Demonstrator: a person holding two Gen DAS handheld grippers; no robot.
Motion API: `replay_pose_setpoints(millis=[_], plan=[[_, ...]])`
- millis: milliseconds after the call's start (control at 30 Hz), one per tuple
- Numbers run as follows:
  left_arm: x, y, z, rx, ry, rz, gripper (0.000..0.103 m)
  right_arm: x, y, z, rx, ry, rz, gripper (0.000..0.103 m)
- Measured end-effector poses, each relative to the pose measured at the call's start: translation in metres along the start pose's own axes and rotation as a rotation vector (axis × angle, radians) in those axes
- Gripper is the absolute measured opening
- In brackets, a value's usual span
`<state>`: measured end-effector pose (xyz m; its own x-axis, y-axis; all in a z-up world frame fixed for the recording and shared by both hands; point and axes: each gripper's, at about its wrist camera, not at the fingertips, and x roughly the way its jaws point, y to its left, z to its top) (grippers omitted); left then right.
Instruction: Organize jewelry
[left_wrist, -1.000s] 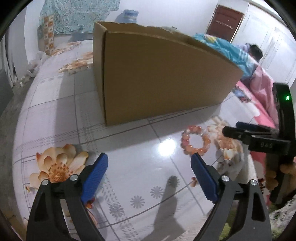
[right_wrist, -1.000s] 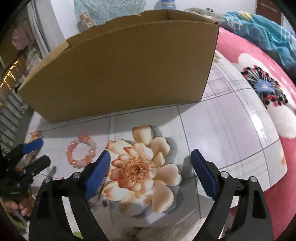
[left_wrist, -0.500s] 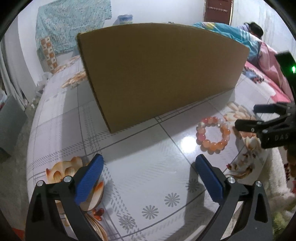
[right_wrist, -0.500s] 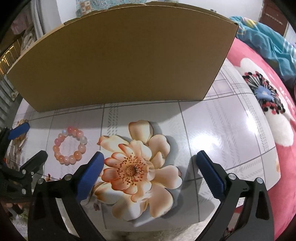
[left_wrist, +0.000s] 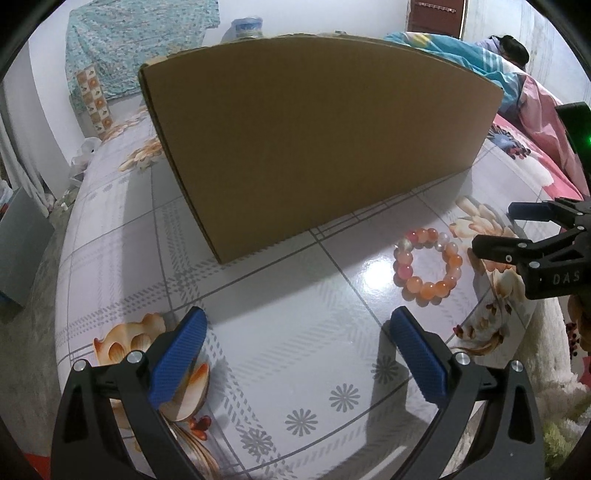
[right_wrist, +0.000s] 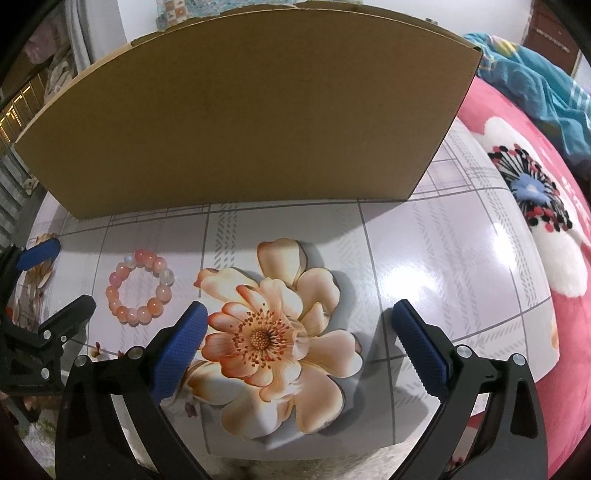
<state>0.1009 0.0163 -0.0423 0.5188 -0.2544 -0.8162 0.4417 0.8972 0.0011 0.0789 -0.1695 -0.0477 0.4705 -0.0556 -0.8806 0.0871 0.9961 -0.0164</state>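
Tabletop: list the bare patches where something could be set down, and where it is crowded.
Free: the glossy table between the cardboard box and the open left gripper; also right of the printed flower, toward the pink blanket. Crowded: around the bead bracelet, which lies between both grippers.

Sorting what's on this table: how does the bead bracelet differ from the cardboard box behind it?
The bead bracelet is a small ring of glossy pink-orange beads lying flat; the cardboard box is big, plain matte brown and stands upright. The bracelet is round and see-through in the middle; the box is flat-sided and solid. Both rest on the flowered table, apart, untouched.
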Motion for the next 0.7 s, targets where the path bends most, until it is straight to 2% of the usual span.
replay_pose_setpoints(millis=[700], plan=[[0.0011, 0.0010, -0.0002, 0.004, -0.001, -0.004, 0.098, 0.0005, -0.0017, -0.0023, -0.003, 0.005, 0.000, 0.095]])
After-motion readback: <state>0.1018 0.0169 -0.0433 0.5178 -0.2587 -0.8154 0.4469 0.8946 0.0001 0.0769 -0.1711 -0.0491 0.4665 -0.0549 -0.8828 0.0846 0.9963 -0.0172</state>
